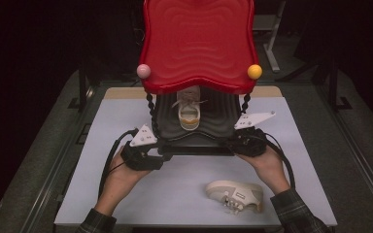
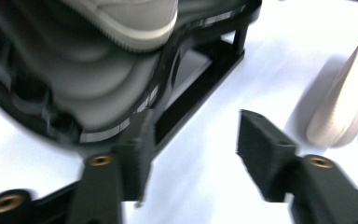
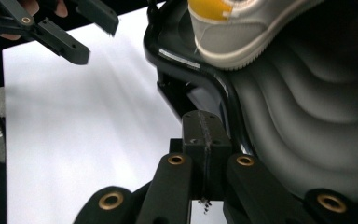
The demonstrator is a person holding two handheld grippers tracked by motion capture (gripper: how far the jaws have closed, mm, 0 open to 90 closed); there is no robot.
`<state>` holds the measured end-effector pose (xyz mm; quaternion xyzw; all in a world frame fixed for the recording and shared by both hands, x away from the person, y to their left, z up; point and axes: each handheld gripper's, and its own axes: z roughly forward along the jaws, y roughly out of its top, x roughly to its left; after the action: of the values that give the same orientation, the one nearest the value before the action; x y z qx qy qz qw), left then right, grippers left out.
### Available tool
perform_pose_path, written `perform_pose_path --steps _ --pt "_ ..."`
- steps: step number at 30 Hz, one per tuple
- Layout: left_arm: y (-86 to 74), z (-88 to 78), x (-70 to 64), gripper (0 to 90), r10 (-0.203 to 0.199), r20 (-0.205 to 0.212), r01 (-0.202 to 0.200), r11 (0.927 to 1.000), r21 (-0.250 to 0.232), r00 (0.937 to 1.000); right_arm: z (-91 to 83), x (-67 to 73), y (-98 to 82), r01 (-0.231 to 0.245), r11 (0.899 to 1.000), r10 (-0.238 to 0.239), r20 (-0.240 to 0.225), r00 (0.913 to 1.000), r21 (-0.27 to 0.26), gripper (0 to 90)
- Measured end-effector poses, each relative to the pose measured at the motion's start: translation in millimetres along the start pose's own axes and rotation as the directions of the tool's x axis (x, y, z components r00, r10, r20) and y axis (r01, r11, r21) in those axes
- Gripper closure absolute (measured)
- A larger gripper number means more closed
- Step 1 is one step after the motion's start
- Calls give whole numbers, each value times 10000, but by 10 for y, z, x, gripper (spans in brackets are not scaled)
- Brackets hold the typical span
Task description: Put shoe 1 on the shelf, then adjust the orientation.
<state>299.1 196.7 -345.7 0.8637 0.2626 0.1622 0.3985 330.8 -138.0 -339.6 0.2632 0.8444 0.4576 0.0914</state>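
— While your left gripper (image 1: 151, 156) sits at the black lower shelf (image 2: 98, 93) of the rack, what do its jaws hold?
— Nothing; they stand apart just off its front edge.
— And your right gripper (image 3: 204, 140)?
— Closed tight, pads together, at the shelf's other corner.
— The shoes?
— One sneaker (image 1: 189, 110) stands on the shelf; the other sneaker (image 1: 235, 195) lies on the white table (image 1: 126, 116) near your right hand.
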Motion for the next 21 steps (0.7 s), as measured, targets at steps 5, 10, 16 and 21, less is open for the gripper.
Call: perform_pose_path --steps 5,10,16,21 --pt "-291 -25 -4 273 -44 -183 52 9989 456 9998 -149 29 -144 -22 10000 23 -117 9999 38 896" --pt "-629 -38 54 190 -371 -308 397 9952 896 9988 -304 52 -316 -171 9996 179 -348 9992 234 896" --pt "-999 -33 158 134 -828 -473 880 9886 1223 9954 -500 93 -512 -236 9989 251 -371 9990 411 896" --pt "-1180 -49 231 134 -594 -759 690 9890 1305 9953 -604 102 -685 -463 9980 486 -538 9974 429 896"
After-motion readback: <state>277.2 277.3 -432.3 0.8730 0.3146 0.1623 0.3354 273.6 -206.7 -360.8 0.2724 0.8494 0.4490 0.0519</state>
